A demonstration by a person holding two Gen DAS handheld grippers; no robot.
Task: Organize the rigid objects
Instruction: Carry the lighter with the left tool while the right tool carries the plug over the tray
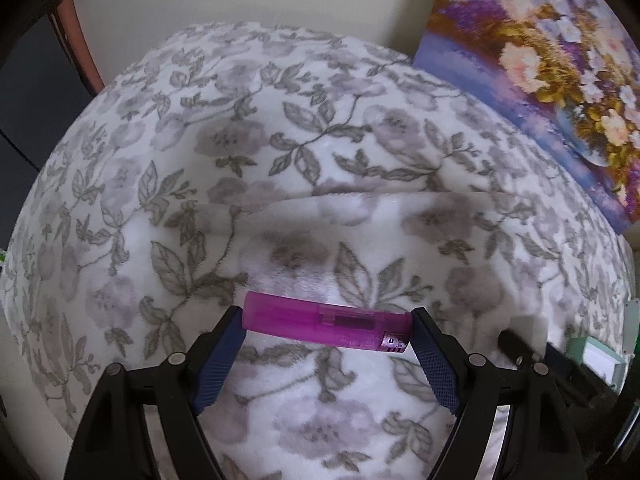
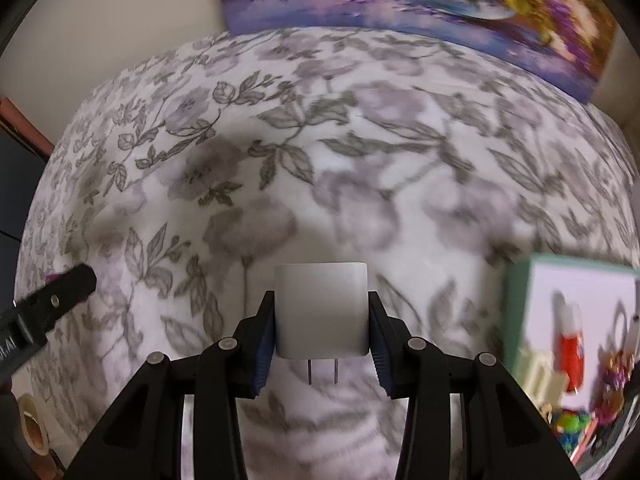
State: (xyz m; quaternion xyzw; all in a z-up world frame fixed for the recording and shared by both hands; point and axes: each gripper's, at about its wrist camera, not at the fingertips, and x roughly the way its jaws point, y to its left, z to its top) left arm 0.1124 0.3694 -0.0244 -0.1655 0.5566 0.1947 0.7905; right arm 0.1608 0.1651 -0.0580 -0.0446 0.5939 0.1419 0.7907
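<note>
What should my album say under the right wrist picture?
Right hand-held gripper clamps a white plug adapter, prongs toward the camera, above a floral blanket.

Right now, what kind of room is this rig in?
Probably a bedroom or living room at home: a plush floral blanket covers the surface, a flower painting leans on the wall, and a box of trinkets sits nearby.

- Blanket (image 1: 304, 128) underlies everything; painting (image 1: 540, 80) leans at its far right edge.
- Lighter (image 1: 326, 325) lies crosswise between left gripper (image 1: 326, 330) fingers, above blanket.
- Charger (image 2: 321, 312) sits between right gripper (image 2: 321, 332) fingers, prongs toward camera.
- Box (image 2: 516, 312) to charger's right, holding small items.
- Tape roll (image 2: 32, 424) at near left.
</note>
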